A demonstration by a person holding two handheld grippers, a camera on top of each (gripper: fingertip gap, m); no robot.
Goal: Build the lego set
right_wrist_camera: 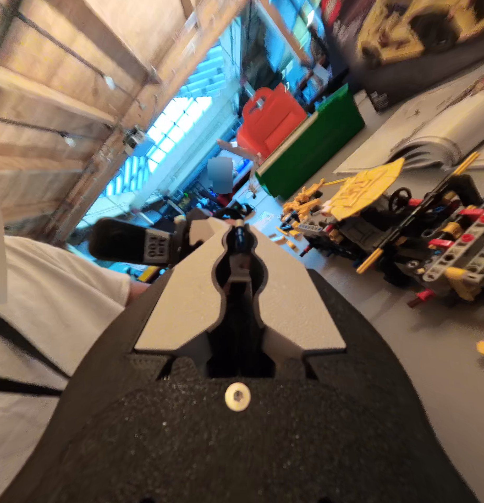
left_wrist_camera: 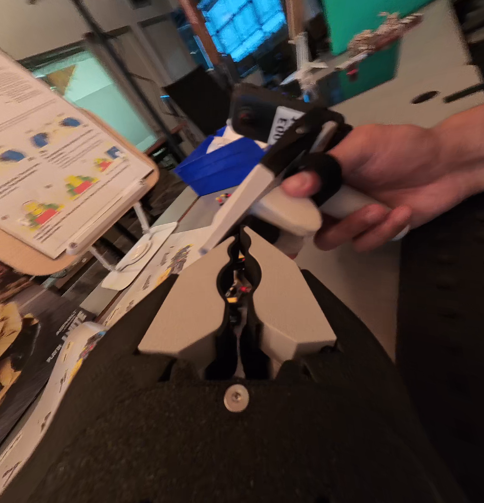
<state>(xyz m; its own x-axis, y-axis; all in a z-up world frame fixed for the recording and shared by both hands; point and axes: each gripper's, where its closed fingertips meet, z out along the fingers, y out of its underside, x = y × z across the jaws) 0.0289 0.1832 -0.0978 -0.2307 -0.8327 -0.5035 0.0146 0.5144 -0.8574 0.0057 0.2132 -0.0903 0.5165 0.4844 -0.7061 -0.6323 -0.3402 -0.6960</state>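
In the left wrist view my left gripper [left_wrist_camera: 239, 241] is shut, with a small black, red and yellow lego assembly [left_wrist_camera: 236, 290] showing in the gap between its fingers. A hand [left_wrist_camera: 385, 174] holds the right gripper [left_wrist_camera: 235, 206] just beyond it, tips almost touching. In the right wrist view my right gripper [right_wrist_camera: 238, 230] is shut on a small blue and black lego piece [right_wrist_camera: 238, 236]. The left gripper [right_wrist_camera: 197, 228] meets it from the left. A half-built black, grey and yellow lego model [right_wrist_camera: 415, 234] stands on the table at the right.
A printed instruction sheet on a stand [left_wrist_camera: 58, 163], a blue bin [left_wrist_camera: 222, 166], a lego box [left_wrist_camera: 20, 353] and a booklet [left_wrist_camera: 143, 285] lie left of the grippers. A green box [right_wrist_camera: 311, 147], a red case [right_wrist_camera: 270, 119], an open booklet [right_wrist_camera: 439, 136] and loose yellow pieces [right_wrist_camera: 300, 206] are on the grey table [right_wrist_camera: 398, 353]. Both grippers' tips are close together, under 4 cm apart.
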